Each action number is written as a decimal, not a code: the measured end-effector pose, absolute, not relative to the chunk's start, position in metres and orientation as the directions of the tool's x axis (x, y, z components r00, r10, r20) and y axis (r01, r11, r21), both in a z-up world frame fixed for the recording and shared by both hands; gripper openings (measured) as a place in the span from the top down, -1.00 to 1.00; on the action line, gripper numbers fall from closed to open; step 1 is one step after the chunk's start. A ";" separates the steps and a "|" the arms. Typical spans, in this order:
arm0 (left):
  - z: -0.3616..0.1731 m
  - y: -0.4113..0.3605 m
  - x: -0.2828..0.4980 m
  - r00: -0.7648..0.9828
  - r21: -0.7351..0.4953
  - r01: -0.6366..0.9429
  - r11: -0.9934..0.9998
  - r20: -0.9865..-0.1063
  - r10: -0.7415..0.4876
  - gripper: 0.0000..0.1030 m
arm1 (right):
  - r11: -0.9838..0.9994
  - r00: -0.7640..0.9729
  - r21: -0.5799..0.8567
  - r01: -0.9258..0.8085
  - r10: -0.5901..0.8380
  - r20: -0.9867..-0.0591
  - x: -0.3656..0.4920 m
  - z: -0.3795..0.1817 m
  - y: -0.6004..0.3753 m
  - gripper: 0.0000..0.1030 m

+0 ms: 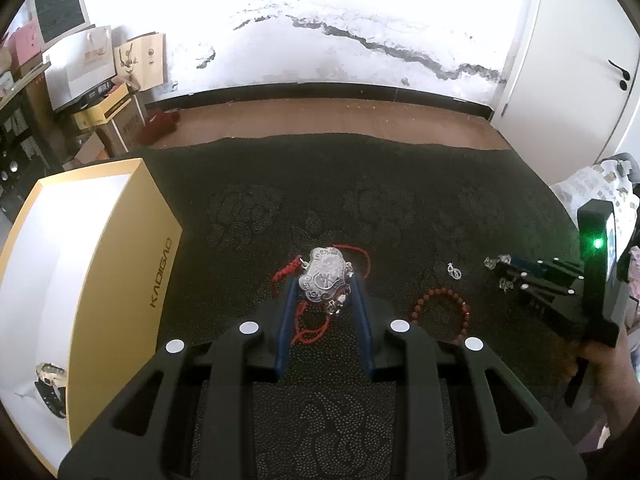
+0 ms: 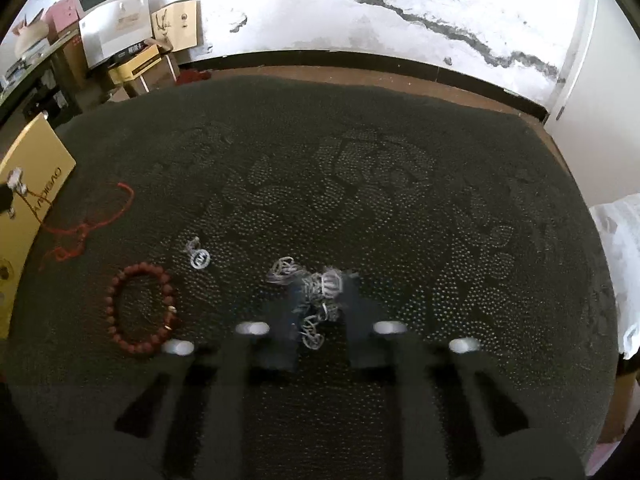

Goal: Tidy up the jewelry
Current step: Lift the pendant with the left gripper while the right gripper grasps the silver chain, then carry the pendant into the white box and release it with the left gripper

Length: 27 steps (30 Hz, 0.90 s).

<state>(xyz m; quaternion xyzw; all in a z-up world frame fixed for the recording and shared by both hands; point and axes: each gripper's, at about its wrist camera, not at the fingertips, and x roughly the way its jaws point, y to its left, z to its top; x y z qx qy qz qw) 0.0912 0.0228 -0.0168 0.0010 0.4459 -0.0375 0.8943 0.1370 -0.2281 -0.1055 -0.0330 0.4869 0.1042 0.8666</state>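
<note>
Dark capital lettering "KAOIGAO" runs lengthwise along the outer side wall of the open yellow cardboard box (image 1: 160, 240) with a white interior. In the right wrist view the same wording shows on that box, partly covered. Markings on background packaging are illegible.

Each wrist camera sits just behind its own jaws, looking steeply down and forward across the dark mat (image 1: 400, 184) toward the far wall. Both views are close, and both take in the red bead bracelet (image 2: 140, 312), the yellow box (image 1: 120, 264) at the mat's left edge, and the mat's far edge.
</note>
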 end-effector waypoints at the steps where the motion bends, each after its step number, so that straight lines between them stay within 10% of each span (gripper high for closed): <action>1: -0.017 0.023 0.091 0.600 -0.030 0.067 0.997 -0.797 -0.065 0.47 | 0.976 0.503 0.038 -0.214 0.143 -0.852 0.137 -0.106 -0.226 0.86; 27: 0.089 0.091 0.054 0.714 -0.043 -0.012 0.999 -0.700 -0.022 0.47 | 0.941 0.660 0.167 -0.296 0.327 -0.677 0.091 0.082 -0.125 0.87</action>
